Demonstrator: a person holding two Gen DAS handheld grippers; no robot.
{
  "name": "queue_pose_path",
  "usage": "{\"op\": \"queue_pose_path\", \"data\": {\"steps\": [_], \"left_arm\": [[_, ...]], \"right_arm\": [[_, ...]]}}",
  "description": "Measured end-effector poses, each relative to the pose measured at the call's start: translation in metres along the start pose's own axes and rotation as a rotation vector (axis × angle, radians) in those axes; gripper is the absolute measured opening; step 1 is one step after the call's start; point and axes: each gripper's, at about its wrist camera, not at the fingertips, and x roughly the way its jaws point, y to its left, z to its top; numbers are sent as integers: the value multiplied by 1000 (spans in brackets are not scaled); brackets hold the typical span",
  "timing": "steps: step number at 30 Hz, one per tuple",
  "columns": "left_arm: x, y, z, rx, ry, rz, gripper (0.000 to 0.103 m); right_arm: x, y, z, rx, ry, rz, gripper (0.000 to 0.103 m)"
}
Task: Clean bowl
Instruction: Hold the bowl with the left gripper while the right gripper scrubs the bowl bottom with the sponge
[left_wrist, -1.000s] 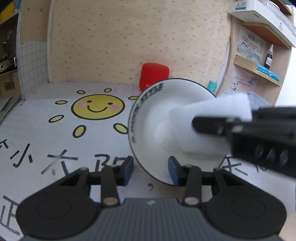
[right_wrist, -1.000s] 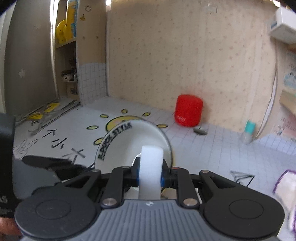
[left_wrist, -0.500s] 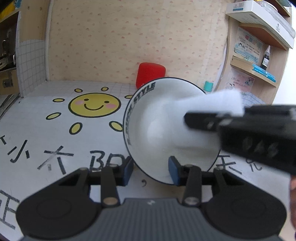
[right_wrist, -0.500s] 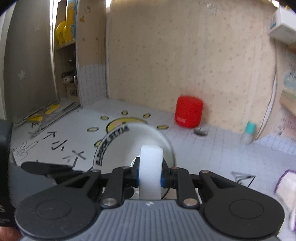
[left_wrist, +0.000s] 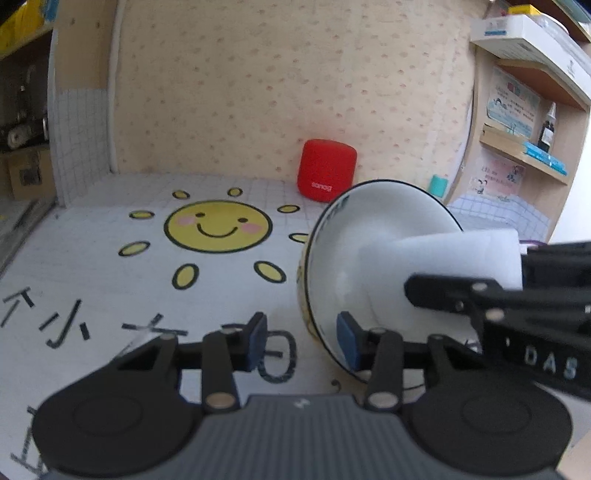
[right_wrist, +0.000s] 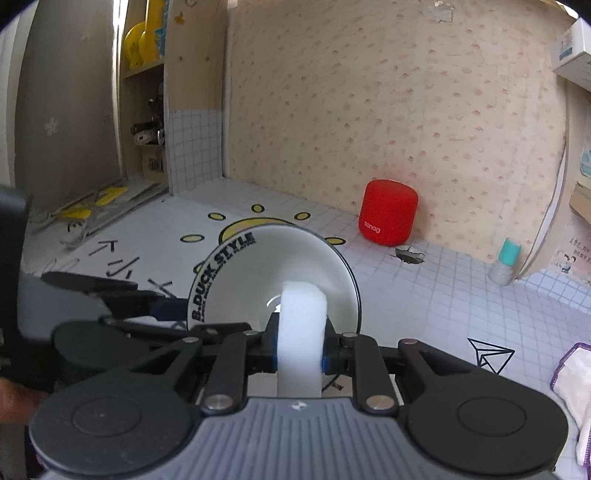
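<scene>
A white bowl (left_wrist: 354, 240) with a black rim and "B.DUCK STYLE" lettering (right_wrist: 295, 258) stands tipped on its edge, its opening turned toward my right gripper. Its lower rim passes between the jaws of my left gripper (left_wrist: 301, 341). The right pad lies against the inner wall, and a strip of table shows between the left pad and the outer wall. My right gripper (right_wrist: 299, 354) is shut on a white sponge (right_wrist: 301, 325). The sponge (left_wrist: 443, 258) reaches into the bowl and touches its inside near the bottom.
A red speaker (left_wrist: 327, 170) stands by the back wall, with a small dark scrap (right_wrist: 408, 254) and a teal-capped bottle (right_wrist: 506, 258) to its right. A purple-edged cloth (right_wrist: 572, 376) lies at the far right. Shelves (left_wrist: 524, 155) line the right side. The mat (left_wrist: 218, 227) shows a sun.
The bowl has shifted right between the left jaws and come away from the left pad. The sponge stays inside the bowl, a little lower.
</scene>
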Motion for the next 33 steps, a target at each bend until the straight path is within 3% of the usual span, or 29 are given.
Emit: {"op": "queue_pose_path", "data": {"steps": [9, 18, 24, 33], "left_arm": [[-3, -8, -7, 22, 6, 10, 40], [-7, -11, -11, 22, 5, -3, 40], [-9, -13, -12, 18, 3, 0, 40], [-10, -10, -10, 9, 17, -23, 40]], "right_arm": [[-10, -5, 10, 48, -75, 3, 18], [-1, 1, 1, 31, -10, 46, 18], [-14, -1, 14, 45, -93, 31, 18], [1, 2, 2, 24, -21, 28, 18]]}}
